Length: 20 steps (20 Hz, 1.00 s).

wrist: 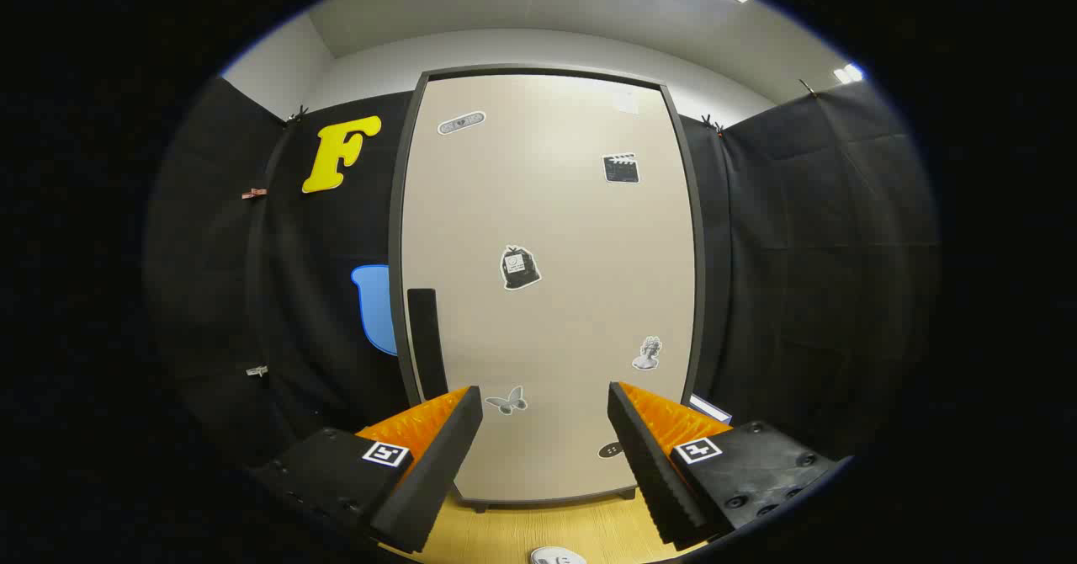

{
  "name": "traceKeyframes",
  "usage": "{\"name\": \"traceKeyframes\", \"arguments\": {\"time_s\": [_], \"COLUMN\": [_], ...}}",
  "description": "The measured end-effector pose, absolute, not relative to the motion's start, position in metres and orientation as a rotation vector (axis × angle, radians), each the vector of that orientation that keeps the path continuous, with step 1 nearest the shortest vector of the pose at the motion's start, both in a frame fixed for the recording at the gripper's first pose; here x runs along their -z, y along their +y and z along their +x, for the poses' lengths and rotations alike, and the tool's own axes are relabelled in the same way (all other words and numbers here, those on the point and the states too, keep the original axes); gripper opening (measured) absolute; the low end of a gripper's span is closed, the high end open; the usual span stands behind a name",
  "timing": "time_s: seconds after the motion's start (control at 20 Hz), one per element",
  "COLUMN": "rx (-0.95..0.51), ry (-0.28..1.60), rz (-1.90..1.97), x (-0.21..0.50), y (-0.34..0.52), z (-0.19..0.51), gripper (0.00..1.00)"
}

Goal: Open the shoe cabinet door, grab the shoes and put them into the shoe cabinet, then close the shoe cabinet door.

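A tall beige shoe cabinet (547, 210) with a dark frame stands straight ahead, its door shut and dotted with small stickers. A black vertical handle (426, 341) runs along the door's left edge, just above my left finger. My gripper (545, 404) is open, its two orange-and-black fingers spread wide in front of the door's lower part with nothing between them. The left fingertip (467, 404) sits a little right of the handle's lower end. A small white object (558, 556) lies on the wooden floor below the fingers, mostly cut off.
Black cloth walls close in on both sides of the cabinet. A light wooden floor (538, 526) runs under the cabinet's base. A thin pale edge (709, 408) shows by the cabinet's lower right side.
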<state>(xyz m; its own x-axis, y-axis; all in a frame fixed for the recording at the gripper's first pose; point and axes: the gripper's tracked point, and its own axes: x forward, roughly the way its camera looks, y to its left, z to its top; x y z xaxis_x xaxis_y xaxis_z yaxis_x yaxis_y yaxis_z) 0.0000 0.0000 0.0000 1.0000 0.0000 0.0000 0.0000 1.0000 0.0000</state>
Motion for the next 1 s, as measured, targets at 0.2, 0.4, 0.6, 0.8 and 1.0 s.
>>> {"name": "traceKeyframes", "arguments": {"time_s": [0.2,0.4,0.6,0.8,1.0], "rx": [0.000,0.003,-0.002,-0.015,-0.045], "ry": [0.001,0.001,0.001,0.007,0.020], "rz": [-0.002,-0.003,-0.002,0.003,0.015], "x": [0.000,0.001,0.001,0.003,0.008], "y": [0.000,0.000,0.001,0.007,0.025], "z": [0.000,0.001,0.001,0.004,0.012], "gripper": [0.98,0.98,0.98,0.98,0.98]}}
